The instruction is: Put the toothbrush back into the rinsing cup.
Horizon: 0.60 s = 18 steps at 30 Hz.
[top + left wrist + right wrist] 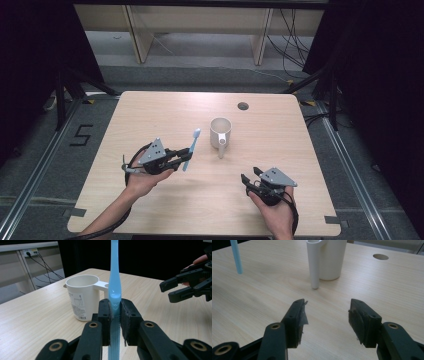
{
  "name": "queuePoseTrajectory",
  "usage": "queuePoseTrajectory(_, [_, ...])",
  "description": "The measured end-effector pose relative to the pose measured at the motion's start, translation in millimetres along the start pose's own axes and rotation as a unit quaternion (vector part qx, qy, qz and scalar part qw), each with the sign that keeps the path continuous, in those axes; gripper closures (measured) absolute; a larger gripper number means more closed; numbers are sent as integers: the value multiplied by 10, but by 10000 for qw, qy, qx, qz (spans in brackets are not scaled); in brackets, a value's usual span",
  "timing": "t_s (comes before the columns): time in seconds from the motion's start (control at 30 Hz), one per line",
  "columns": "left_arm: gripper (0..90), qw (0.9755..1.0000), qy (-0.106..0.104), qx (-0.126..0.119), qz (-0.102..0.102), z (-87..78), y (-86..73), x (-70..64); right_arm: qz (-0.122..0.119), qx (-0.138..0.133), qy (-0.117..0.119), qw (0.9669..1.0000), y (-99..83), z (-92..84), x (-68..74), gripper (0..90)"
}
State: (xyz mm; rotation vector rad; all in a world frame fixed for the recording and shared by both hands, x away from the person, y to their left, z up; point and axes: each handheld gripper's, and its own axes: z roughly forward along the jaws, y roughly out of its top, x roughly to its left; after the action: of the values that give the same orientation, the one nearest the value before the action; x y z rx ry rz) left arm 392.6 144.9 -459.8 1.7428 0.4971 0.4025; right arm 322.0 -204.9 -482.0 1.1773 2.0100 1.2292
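A: Where is the left gripper (181,157) in the high view?

B: Left of centre in the frame, held in the person's left hand (142,181), with its jaws pointing toward the right side of the picture. They are clamped on a light blue toothbrush (190,150).

A: How does the toothbrush sit in the grip?

B: The left gripper view shows it best: the toothbrush (115,290) stands upright between the two black pads (105,317), pinched on its handle, with the rest running up out of the top of the frame. In the high view its head points toward the top of the picture and tilts a little to the right.

A: And the white cup (220,131)?

B: Just right of centre in the high view, standing upright on the wooden table (165,107), near the toothbrush but apart from it. Its long handle points toward the bottom of the frame. In the left gripper view the cup (83,297) sits left of centre, behind the jaws.

A: The right gripper (250,178)?

B: Lower right of the high view, in the person's right hand (275,212). Its jaws stand well apart with nothing between them. In the right gripper view the cup (329,258) is at the top centre, beyond the open jaws, and the toothbrush's end (237,257) hangs at the upper left.
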Motion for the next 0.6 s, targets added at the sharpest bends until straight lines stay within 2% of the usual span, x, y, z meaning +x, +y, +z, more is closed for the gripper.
queuePoseTrajectory(0.03, [784, 10000, 7, -31, -5, 2, 4, 3, 130, -32, 38, 9999, 12, -8, 13, 472])
queuePoseTrajectory(0.23, [784, 10000, 37, -66, -22, 9, 11, 12, -61, -134, 17, 9999, 30, -31, -31, 470])
queuePoseTrajectory(0.4, [784, 9999, 57, -147, -26, 25, 30, 7, -46, -125, 5, 9999, 21, -43, -37, 469])
queuePoseTrajectory(0.47, [784, 9998, 65, -167, -28, 37, 33, 5, 119, -99, 53, 9999, 20, -55, -19, 468])
queuePoseTrajectory(0.53, [784, 9998, 79, -198, -11, 45, 34, 1, 99, -104, 64, 9999, 19, -62, -24, 467])
queuePoseTrajectory(0.57, [784, 9997, 101, -226, -19, 45, 32, -2, -18, -164, 15, 9999, 19, -63, -37, 467])
queuePoseTrajectory(0.6, [784, 9996, 121, -247, -13, 45, 31, -2, 49, -167, 82, 9998, 23, -65, -32, 467])
